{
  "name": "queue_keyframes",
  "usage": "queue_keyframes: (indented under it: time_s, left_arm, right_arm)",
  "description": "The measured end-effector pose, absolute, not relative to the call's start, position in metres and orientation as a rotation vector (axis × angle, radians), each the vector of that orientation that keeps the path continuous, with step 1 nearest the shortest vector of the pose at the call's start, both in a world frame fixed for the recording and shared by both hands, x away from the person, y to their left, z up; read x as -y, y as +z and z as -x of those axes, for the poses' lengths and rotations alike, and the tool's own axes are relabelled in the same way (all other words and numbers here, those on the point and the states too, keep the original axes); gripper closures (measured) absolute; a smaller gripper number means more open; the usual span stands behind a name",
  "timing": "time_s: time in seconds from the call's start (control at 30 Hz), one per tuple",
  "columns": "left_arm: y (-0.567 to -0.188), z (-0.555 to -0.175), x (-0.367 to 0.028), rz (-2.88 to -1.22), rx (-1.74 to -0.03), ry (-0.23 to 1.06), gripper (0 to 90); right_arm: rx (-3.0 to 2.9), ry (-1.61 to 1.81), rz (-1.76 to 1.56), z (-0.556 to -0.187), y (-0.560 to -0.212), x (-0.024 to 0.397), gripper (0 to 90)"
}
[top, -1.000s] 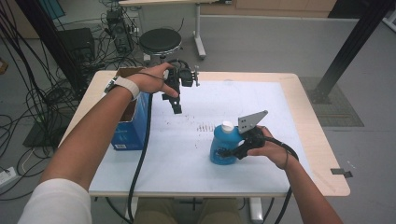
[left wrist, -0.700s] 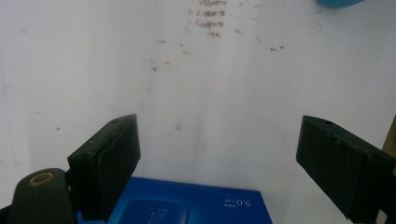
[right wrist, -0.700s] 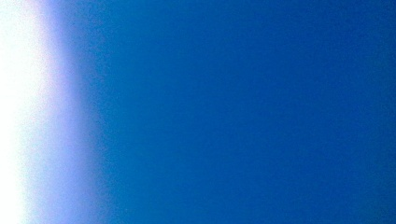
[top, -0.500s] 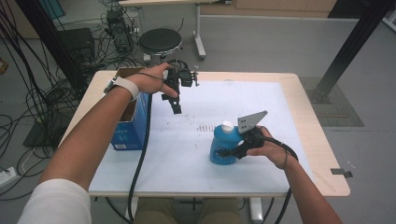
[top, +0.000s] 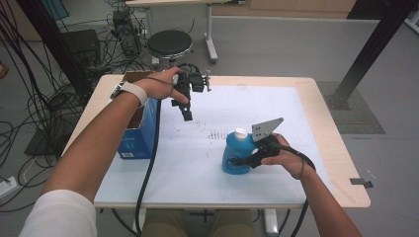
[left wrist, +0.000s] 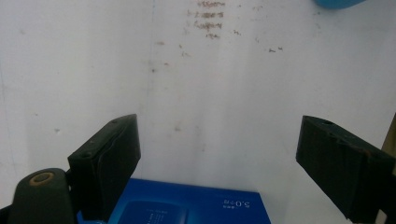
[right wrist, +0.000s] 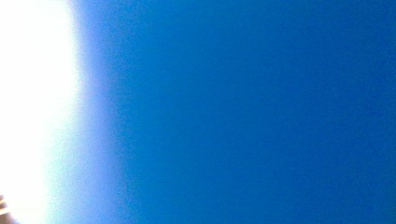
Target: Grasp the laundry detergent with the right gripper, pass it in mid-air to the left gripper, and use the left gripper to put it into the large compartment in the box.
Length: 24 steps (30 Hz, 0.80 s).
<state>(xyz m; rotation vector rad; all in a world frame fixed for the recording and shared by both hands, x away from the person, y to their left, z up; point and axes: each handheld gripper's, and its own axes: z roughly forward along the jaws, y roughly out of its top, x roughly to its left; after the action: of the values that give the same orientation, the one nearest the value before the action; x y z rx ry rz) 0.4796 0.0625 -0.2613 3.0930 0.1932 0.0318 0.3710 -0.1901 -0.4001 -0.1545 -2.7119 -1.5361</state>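
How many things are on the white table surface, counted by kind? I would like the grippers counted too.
Blue bottle with white cap: 1
Blue box: 1
Grippers: 2, the left gripper open above the table and the right gripper shut on the bottle
Total: 4

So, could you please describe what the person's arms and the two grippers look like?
Both grippers are black. The left gripper has blocky black jaws and trails a black cable. The right gripper carries a grey three-cornered plate on top and trails its own black cable. The left arm wears a white short sleeve and a white wristband.
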Motion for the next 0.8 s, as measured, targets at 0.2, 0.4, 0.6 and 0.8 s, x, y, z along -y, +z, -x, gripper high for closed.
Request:
queue_keyframes:
  time_s: [0.2,0.4,0.6,0.8]
  left_arm:
    - [-0.2614,-0.4789,-0.0625,-3.091,-0.192,0.034,14.2]
    - [-0.2615,-0.4786,-0.0622,-3.09,-0.194,0.035,14.3]
    - [-0.2619,-0.4781,-0.0628,-3.091,-0.192,0.034,14.4]
    - [-0.2631,-0.4775,-0.0634,-3.09,-0.197,0.032,14.4]
  right_arm:
    - [2.707,-1.538,0.164,-0.3702,-0.4003,0.1902,41.3]
    - [2.717,-1.552,0.151,-0.3703,-0.4009,0.1907,42.4]
    - [2.722,-1.559,0.163,-0.369,-0.401,0.1909,43.1]
    - [2.722,-1.557,0.162,-0.3695,-0.4008,0.1907,43.3]
